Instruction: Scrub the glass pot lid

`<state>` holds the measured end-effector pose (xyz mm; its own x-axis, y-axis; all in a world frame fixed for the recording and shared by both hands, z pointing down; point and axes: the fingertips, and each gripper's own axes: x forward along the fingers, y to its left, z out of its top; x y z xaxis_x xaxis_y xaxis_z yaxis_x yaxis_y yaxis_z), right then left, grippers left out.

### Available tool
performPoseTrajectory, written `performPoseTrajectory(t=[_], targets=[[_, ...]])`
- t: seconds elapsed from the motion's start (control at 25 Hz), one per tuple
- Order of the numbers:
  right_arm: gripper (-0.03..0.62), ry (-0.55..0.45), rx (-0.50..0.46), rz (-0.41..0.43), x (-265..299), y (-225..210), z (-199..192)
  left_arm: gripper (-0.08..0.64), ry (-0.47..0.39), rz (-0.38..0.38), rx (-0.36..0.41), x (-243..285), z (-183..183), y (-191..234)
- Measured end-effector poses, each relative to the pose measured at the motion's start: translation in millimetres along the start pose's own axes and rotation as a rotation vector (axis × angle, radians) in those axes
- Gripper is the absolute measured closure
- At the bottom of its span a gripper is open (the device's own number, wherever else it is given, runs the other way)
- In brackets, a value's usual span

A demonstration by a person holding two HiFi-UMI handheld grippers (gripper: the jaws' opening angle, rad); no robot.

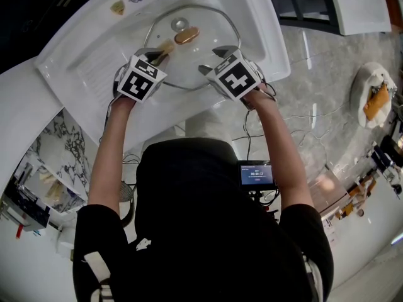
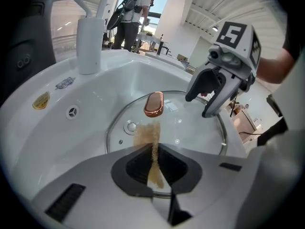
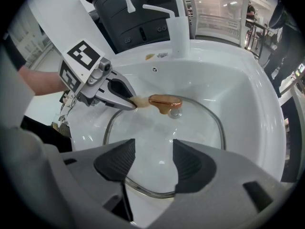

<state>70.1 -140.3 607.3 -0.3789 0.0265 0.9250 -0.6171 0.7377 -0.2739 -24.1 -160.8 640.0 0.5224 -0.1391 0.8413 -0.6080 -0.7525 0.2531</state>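
The glass pot lid (image 1: 203, 65) lies flat in the white sink (image 1: 267, 33), its copper handle (image 1: 186, 35) on top. My left gripper (image 1: 157, 54) is shut on a thin tan scrub pad (image 2: 145, 135), whose free end rests on the glass just short of the handle (image 2: 154, 104). In the right gripper view the pad (image 3: 141, 101) touches the handle's left end (image 3: 165, 101). My right gripper (image 3: 153, 161) stands open over the lid's near rim (image 3: 143, 190), nothing pinched between its pads. Both grippers point steeply down at the lid (image 2: 193, 128).
A white faucet (image 2: 89, 42) rises at the sink's back rim, with an overflow hole (image 2: 72, 112) below it. A plate with food (image 1: 376, 99) sits on the marble counter (image 1: 315, 61) to the right. A person (image 2: 128, 18) stands far behind.
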Motion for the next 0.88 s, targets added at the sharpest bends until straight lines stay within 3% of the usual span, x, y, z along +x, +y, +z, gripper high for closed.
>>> performPoseTrajectory(t=[0.32, 0.88], targets=[[0.356, 0.006, 0.002, -0.004, 0, 0, 0, 0.540, 0.014, -0.020, -0.086, -1, -2, 5], [0.359, 0.016, 0.007, -0.003, 0, -1, 0, 0.540, 0.009, -0.034, -0.102, 1, 0, 12]])
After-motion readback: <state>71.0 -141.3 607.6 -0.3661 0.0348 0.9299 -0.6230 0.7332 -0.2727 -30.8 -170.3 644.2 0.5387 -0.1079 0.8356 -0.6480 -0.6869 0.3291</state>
